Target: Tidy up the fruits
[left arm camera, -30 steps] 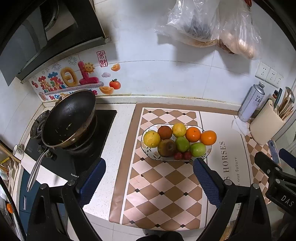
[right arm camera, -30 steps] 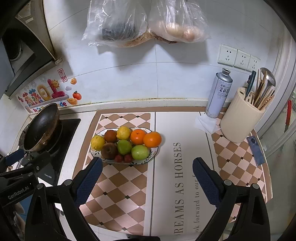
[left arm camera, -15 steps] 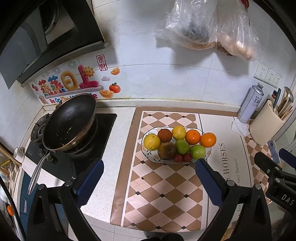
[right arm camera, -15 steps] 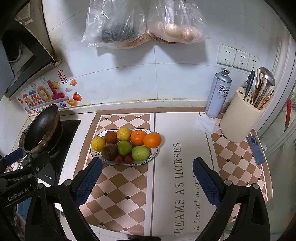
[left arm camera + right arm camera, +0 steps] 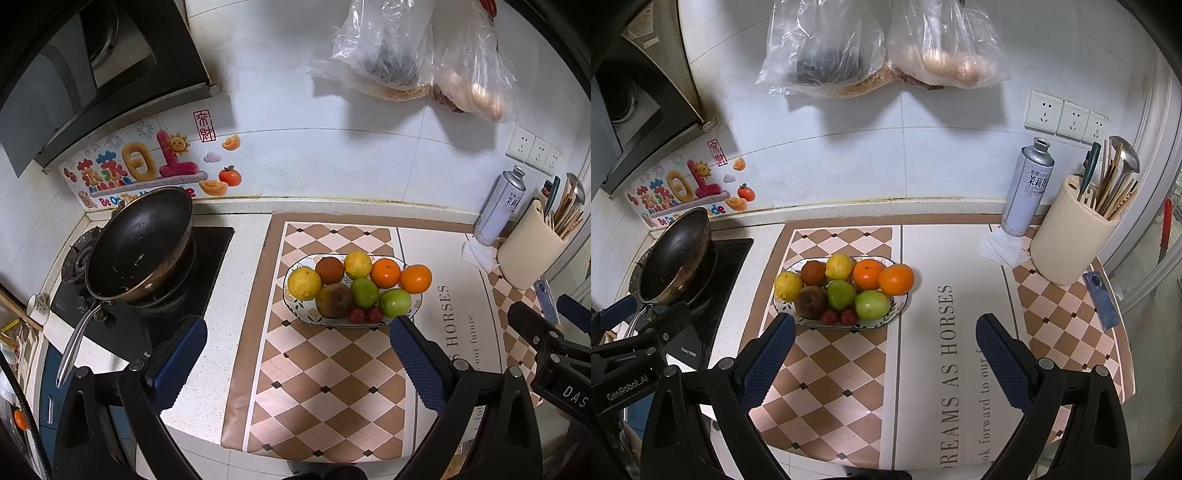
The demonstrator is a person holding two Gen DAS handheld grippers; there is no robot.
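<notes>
Landmark: I take the oval patterned ceramic fruit plate [image 5: 301, 309] as my reference; it sits on the counter mat, holding all the fruit.
Range hood: the dark metal range hood [image 5: 92, 74], up and left of the plate, is cut off by my left view's edge.
Counter mat: the smooth checkered brown-and-cream mat [image 5: 325, 373] lies under the plate; its printed lettering is partly covered by my right gripper's fingers.
Hanging bags: two crinkled clear plastic bags [image 5: 879, 48] hang on the tiled wall above the plate; I cannot make out their contents.
Wok: a round black wok with a metal handle [image 5: 144, 243] rests on the stove left of the plate.
Left gripper: my left gripper [image 5: 295, 347] hovers just in front of the plate, its jaws having just widened to fully spread, with nothing between the blue textured pads.
Right gripper: my right gripper [image 5: 886, 343] hangs in front of the plate's right end, jaws wide apart and empty.
Utensil holder: a ribbed cream utensil holder [image 5: 1071, 236] stands well right of the plate, its sticks and ladle crowded together.
Spray can: a silver cylindrical can [image 5: 1027, 188] stands beside that holder.
Fruit: two yellow lemons [image 5: 304, 283], two oranges [image 5: 385, 273], two green apples [image 5: 395, 302], two brownish fruits [image 5: 334, 300] and small red ones [image 5: 365, 315] are piled touching, the rightmost orange overhanging the rim.
Phone: a flat grey-blue phone [image 5: 1100, 300] lies far right of the plate.
</notes>
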